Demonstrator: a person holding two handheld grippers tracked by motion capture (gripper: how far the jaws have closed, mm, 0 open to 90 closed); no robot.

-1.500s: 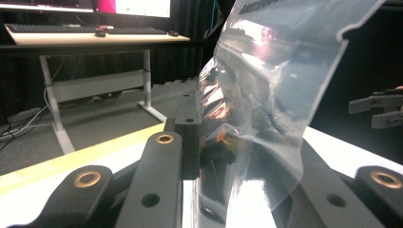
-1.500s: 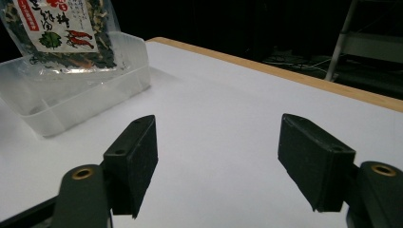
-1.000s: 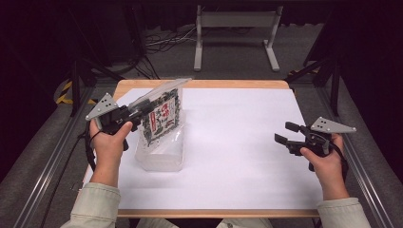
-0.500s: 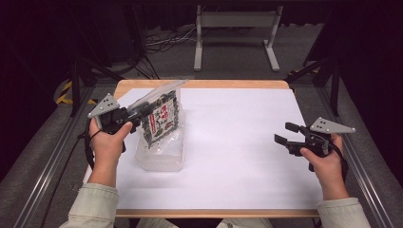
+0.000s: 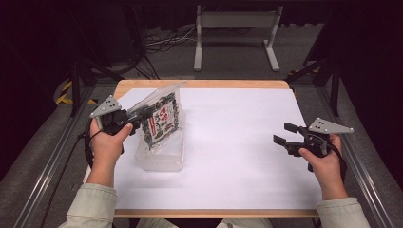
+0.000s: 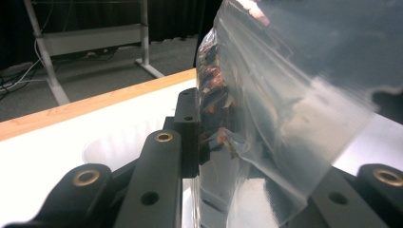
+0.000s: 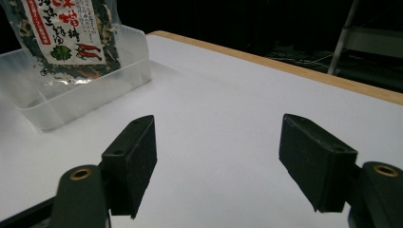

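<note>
A dark room with a metal stand and cables on the grey floor lies behind a wooden table (image 5: 204, 84) topped with a smooth white sheet (image 5: 237, 147). On its left part stands a clear, rectangular plastic container (image 5: 159, 154) with frosted walls. A glossy transparent food packet (image 5: 159, 118), printed in red, green and black and filled with dried flakes, stands tilted in it, its crinkled upper edge rising above the rim. The left gripper (image 5: 142, 114), black with a grey three-cornered plate, is clamped on the packet's side, the film pinched between its jaws. The right gripper (image 5: 283, 135) hovers over the sheet's right side, well apart from the container, jaws spread wide and holding nothing.
</note>
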